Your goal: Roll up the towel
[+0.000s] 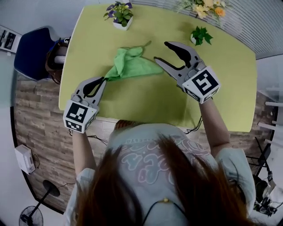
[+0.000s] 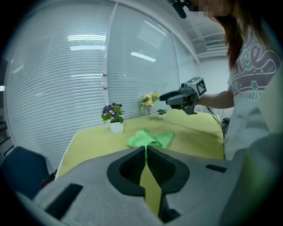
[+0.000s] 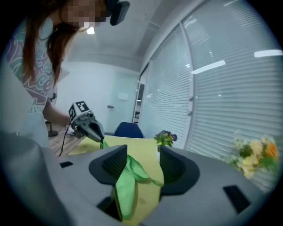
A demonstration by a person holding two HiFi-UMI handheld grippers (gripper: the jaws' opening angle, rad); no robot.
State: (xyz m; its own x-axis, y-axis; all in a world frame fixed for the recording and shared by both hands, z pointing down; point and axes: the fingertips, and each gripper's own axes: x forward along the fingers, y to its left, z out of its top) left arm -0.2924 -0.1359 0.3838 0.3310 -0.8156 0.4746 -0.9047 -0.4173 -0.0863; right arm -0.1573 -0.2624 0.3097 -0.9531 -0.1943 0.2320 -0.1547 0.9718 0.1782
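Observation:
A green towel [image 1: 132, 64] lies crumpled on the yellow-green table [image 1: 221, 88], its near-left corner drawn out to a point. My left gripper [image 1: 102, 80] is shut on that corner, and in the left gripper view the jaws [image 2: 146, 149] meet on a thin strip of the towel [image 2: 148, 139]. My right gripper [image 1: 160, 51] stands open at the towel's right edge. In the right gripper view the towel [image 3: 126, 185] hangs between the spread jaws [image 3: 142, 161], close to the left one, with no pad pressing on it. The left gripper [image 3: 99, 139] shows there at the towel's far end.
A white pot of purple flowers [image 1: 119, 15] stands at the table's far edge, with a small green plant [image 1: 201, 35] and yellow flowers [image 1: 205, 8] at the far right. A blue chair [image 1: 33, 53] stands left of the table. A wall of blinds [image 2: 66, 66] lies behind.

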